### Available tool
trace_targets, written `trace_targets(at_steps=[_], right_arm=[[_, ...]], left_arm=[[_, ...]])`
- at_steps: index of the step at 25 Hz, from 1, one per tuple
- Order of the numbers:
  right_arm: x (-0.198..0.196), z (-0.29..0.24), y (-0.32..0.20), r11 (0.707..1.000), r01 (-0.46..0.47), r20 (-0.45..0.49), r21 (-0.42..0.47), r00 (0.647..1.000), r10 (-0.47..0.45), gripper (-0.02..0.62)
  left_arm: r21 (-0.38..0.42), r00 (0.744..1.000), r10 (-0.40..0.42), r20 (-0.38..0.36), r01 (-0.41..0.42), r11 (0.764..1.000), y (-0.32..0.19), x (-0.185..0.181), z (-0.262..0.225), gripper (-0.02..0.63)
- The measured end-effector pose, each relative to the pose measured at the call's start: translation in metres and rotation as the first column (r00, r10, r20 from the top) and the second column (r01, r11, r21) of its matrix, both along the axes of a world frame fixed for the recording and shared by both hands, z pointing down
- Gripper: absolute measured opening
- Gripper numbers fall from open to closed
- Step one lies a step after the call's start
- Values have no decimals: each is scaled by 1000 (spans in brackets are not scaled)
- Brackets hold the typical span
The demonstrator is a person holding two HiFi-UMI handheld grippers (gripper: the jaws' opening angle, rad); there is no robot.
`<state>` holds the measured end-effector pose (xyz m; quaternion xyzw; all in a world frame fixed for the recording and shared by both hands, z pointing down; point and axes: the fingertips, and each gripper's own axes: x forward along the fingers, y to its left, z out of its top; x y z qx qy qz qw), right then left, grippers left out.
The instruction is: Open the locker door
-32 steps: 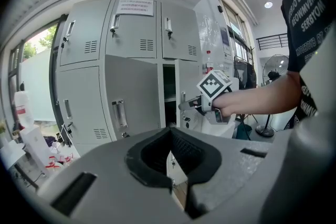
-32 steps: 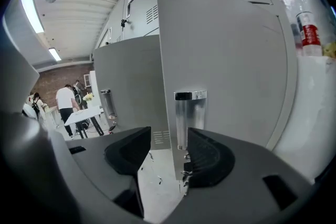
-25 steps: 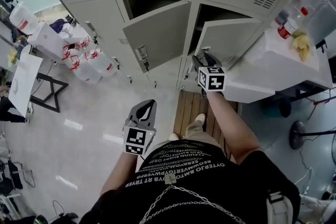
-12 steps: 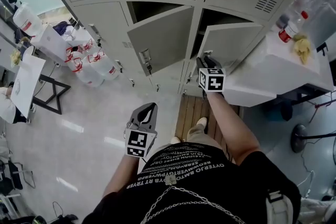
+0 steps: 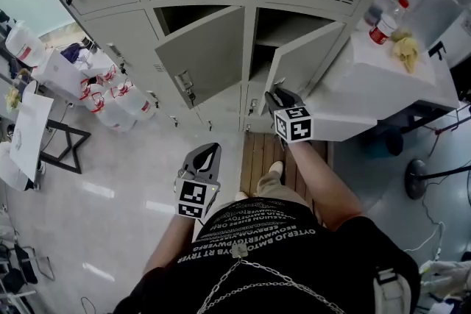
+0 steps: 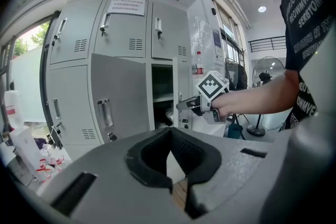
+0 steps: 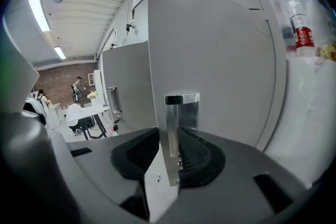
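Observation:
The grey right-hand locker door (image 5: 307,59) stands partly open, swung out from its dark compartment (image 5: 283,24). My right gripper (image 5: 277,93) is at the door's free edge. In the right gripper view the chrome handle (image 7: 176,123) stands upright between the ribbed pads (image 7: 197,152) of my right gripper (image 7: 176,139). The jaws have just been closing and now press on that handle, with the door (image 7: 220,55) right behind it. My left gripper (image 5: 212,148) hangs lower left over the floor, away from the lockers. Its tips (image 6: 169,134) meet with nothing held.
The neighbouring middle locker door (image 5: 200,59) also hangs open, with a key in its lock. A white counter (image 5: 383,84) with a bottle (image 5: 383,22) butts against the lockers on the right. Wooden slats (image 5: 259,154) lie underfoot. Water jugs (image 5: 110,95) and a table (image 5: 29,129) stand at the left.
My right gripper has closed on the handle and come slightly toward me, and the right door stands a little wider. The left gripper has shifted a little and stays empty.

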<state>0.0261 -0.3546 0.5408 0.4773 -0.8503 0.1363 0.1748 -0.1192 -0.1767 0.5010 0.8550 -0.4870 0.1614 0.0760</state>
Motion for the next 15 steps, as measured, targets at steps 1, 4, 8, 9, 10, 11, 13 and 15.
trace_targets(at_steps=[1, 4, 8, 9, 10, 11, 13, 15], right_arm=[[4, 0, 5, 1000, 5, 5, -1, 1000, -5, 112], [15, 0, 19, 1000, 14, 29, -8, 999, -14, 114], [31, 1, 37, 1000, 15, 34, -16, 999, -15, 115], [35, 1, 41, 1000, 14, 37, -20, 999, -13, 115], [39, 2, 44, 1000, 11, 44, -27, 999, -9, 117], [42, 2, 46, 999, 6, 57, -37, 998, -4, 118], [50, 2, 51, 998, -9, 85, -59, 996, 14, 124], [57, 3, 56, 998, -23, 88, -67, 996, 29, 138]], left_arm=[[2, 1000, 13, 0, -13, 1000, 0, 5, -1, -2], [12, 999, 48, -2, -48, 999, -1, 20, -4, -1], [26, 996, 89, -2, -89, 996, 0, 38, -10, -2], [28, 995, 99, -2, -99, 995, 0, 42, -11, -2], [30, 994, 109, -3, -109, 994, 0, 46, -12, -1], [32, 993, 118, -3, -118, 992, 0, 50, -12, -2], [33, 991, 134, -4, -134, 990, 1, 56, -12, -1], [30, 989, 146, -5, -145, 989, 2, 61, -10, 0]])
